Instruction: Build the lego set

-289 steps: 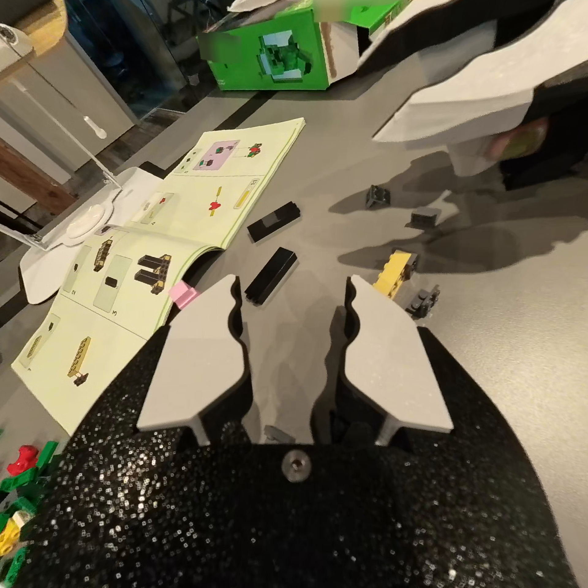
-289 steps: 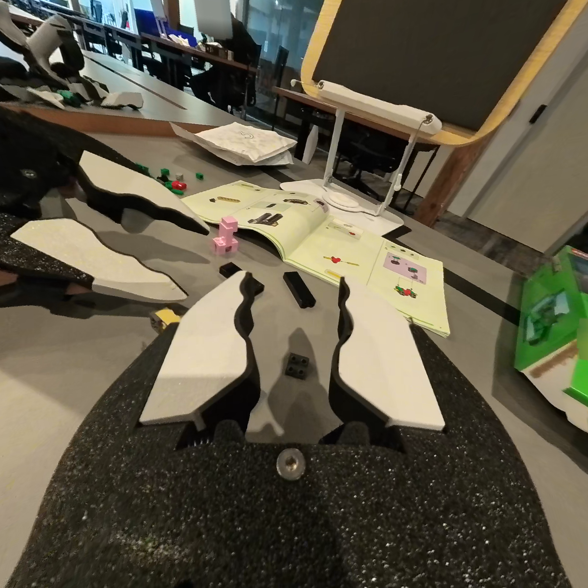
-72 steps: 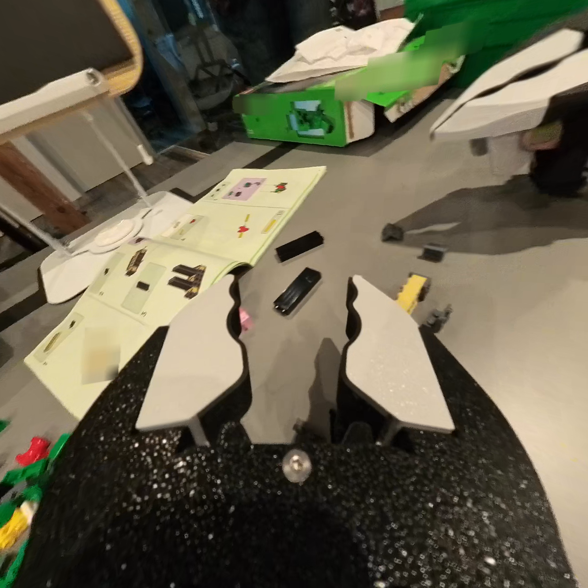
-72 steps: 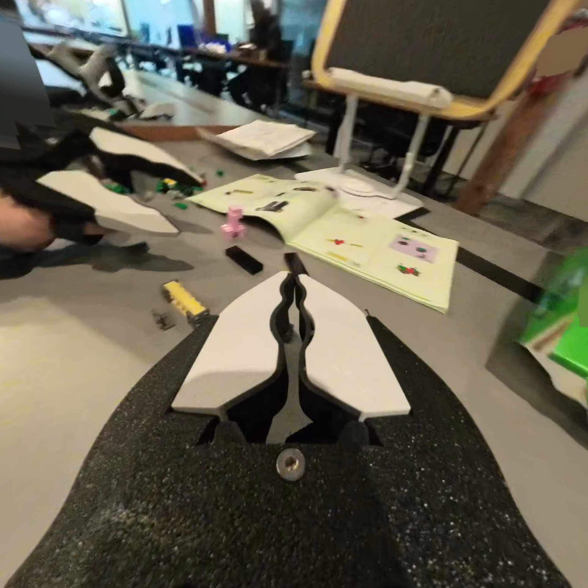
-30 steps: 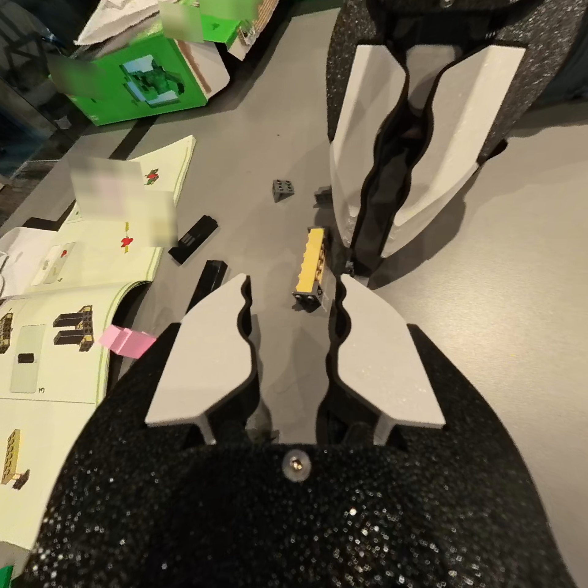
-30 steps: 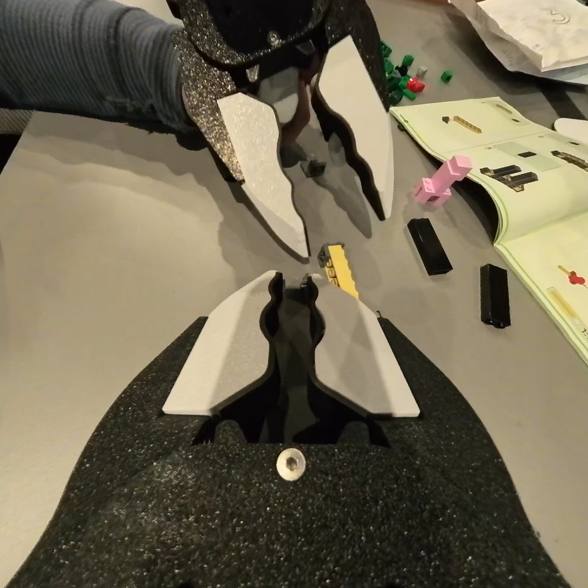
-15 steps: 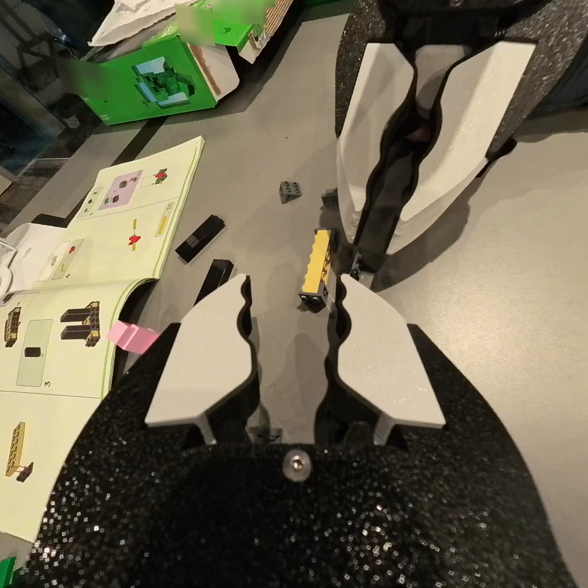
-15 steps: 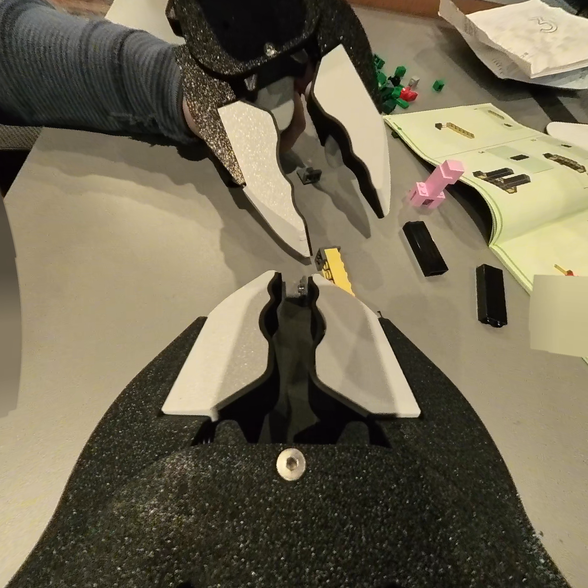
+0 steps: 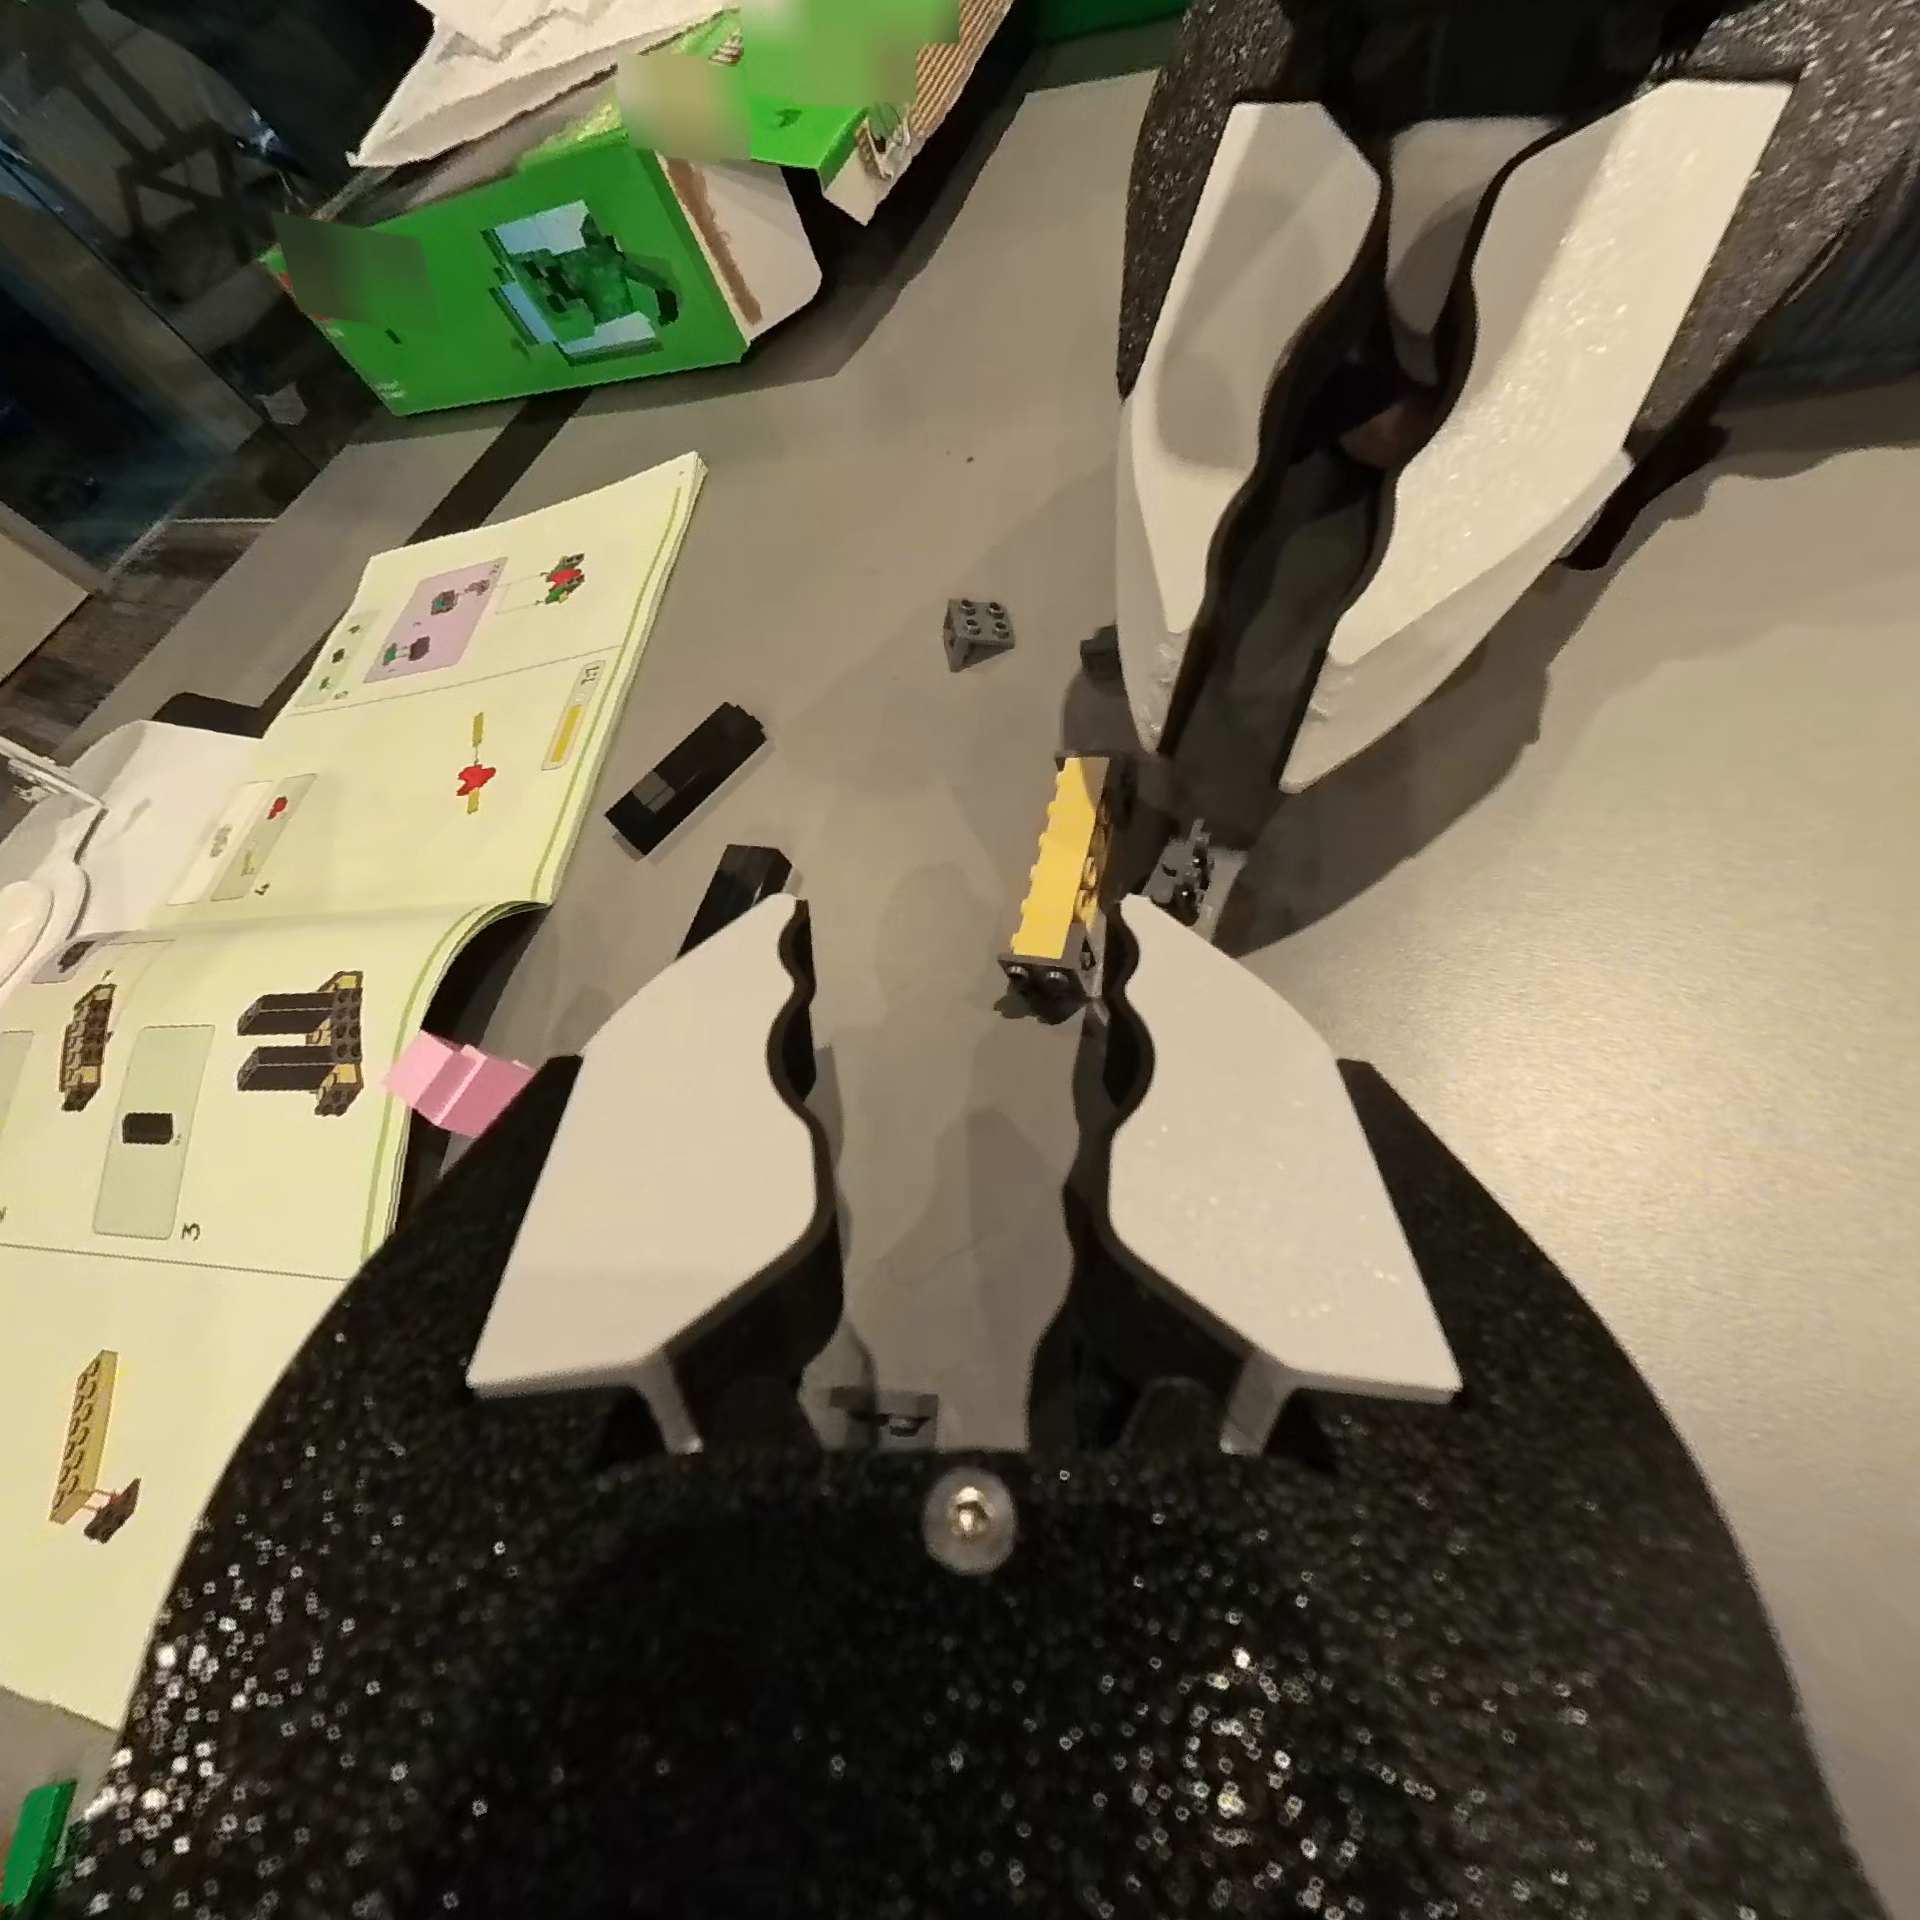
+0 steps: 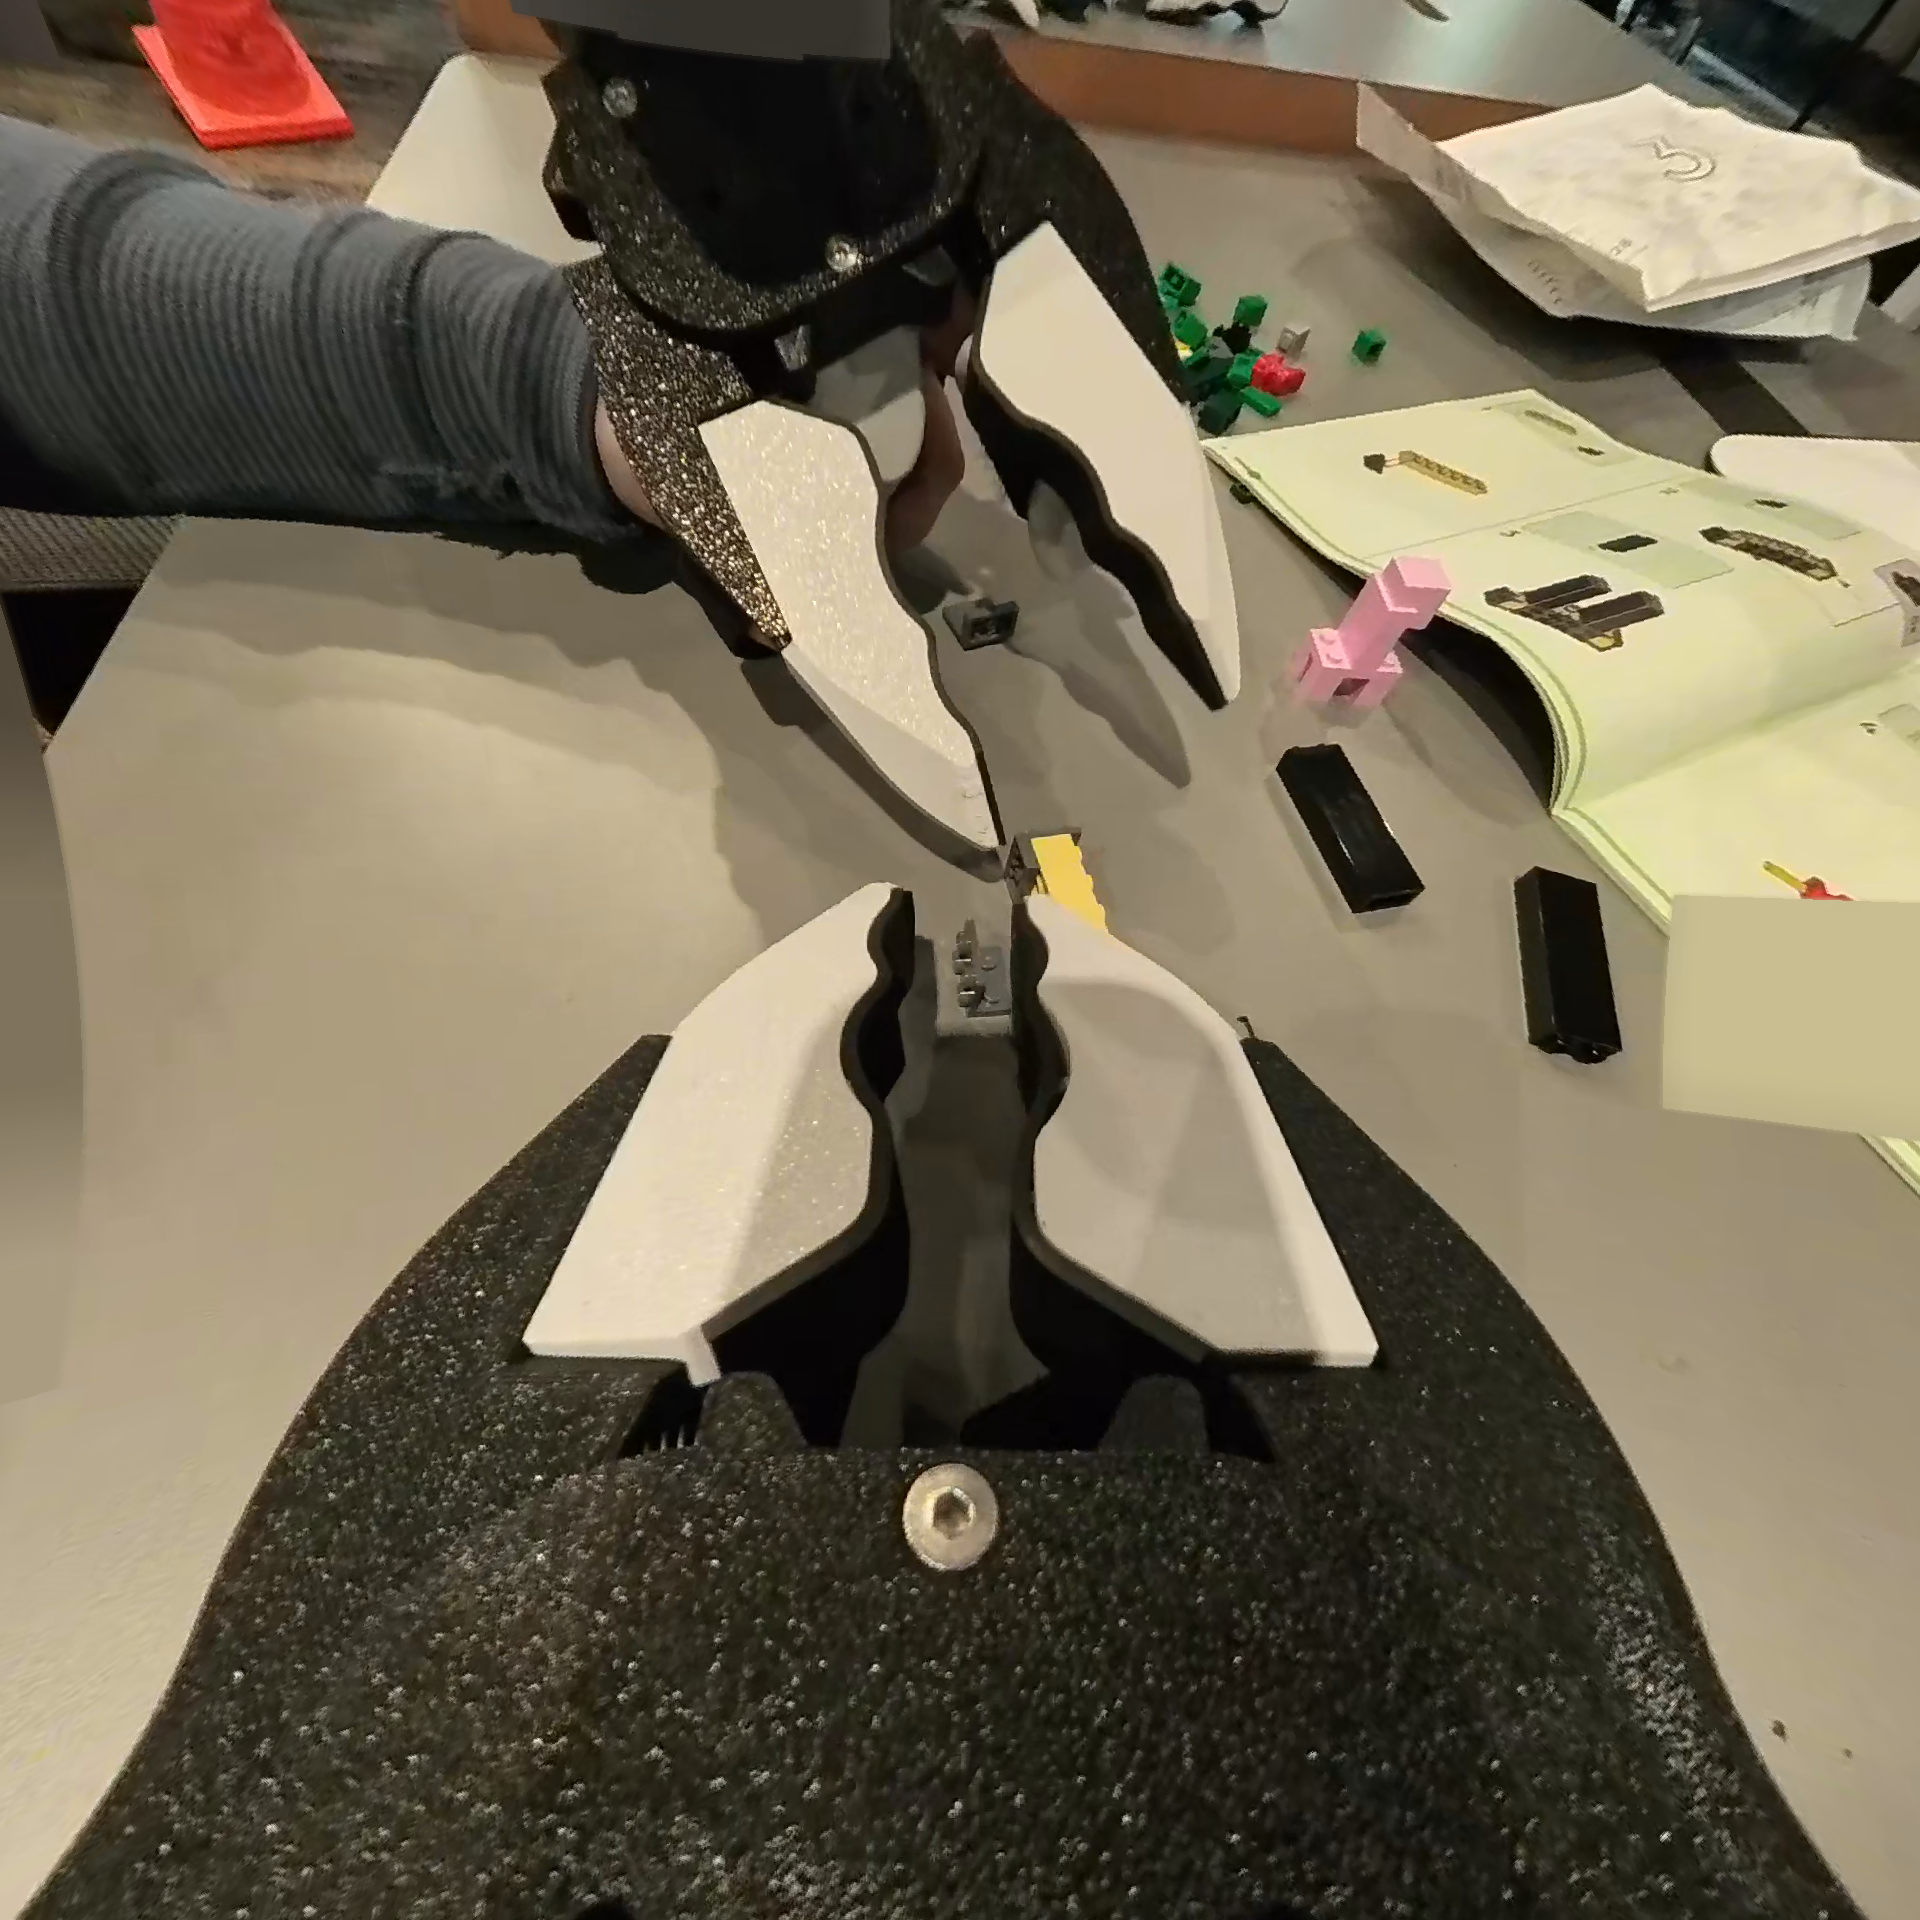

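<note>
A yellow-and-black lego assembly [image 9: 1070, 868] lies on the grey table [image 9: 1558, 1039], its yellow top turned sideways. My left gripper [image 9: 961, 925] is open and empty; its right fingertip touches the assembly's near end. My right gripper [image 10: 961, 904] is shut on a small dark grey piece [image 10: 971, 971] and holds it low, just beside the assembly [image 10: 1060, 883]. In the left wrist view the right gripper [image 9: 1221, 790] comes in from the top right with the grey piece [image 9: 1184, 873] at its tip. In the right wrist view the left gripper [image 10: 1107, 774] faces me, held by a hand in a grey sleeve.
Two black bricks [image 10: 1345, 831] [image 10: 1564, 961] and a pink pig figure [image 10: 1366, 644] lie beside the open instruction booklet [image 10: 1662, 623]. A small dark grey brick [image 9: 979, 629] sits farther off. A green box [image 9: 540, 281], paper bags [image 10: 1662, 197] and loose green bricks [image 10: 1236, 353] lie at the edges.
My right gripper has brought the grey piece closer to the assembly's side. My left gripper has shifted slightly so its fingertip meets the assembly's end. The assembly has stayed in place.
</note>
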A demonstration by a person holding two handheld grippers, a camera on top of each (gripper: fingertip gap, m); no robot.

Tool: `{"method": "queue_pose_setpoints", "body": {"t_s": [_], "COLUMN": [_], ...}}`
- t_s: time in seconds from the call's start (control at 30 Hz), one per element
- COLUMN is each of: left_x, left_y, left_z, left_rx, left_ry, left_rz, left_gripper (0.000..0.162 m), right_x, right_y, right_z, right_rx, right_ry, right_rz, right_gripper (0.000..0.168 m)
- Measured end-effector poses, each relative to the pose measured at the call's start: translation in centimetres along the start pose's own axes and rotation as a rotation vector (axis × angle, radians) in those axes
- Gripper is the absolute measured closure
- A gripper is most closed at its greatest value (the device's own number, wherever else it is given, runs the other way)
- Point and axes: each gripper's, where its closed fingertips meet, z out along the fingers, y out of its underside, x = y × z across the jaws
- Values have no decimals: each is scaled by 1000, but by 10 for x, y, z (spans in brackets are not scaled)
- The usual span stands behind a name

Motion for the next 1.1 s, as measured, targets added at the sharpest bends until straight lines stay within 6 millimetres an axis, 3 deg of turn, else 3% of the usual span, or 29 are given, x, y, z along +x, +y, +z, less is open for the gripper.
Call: {"method": "queue_pose_setpoints", "body": {"t_s": [1.1], "left_x": [-2], "left_y": [0], "left_z": [-1], "left_rx": [3], "left_ry": [-6], "left_rz": [0], "left_gripper": [103], "right_x": [4], "right_y": [-5], "right_z": [-5], "right_rx": [42], "right_ry": [5], "right_rz": [37], "right_gripper": [147]}}
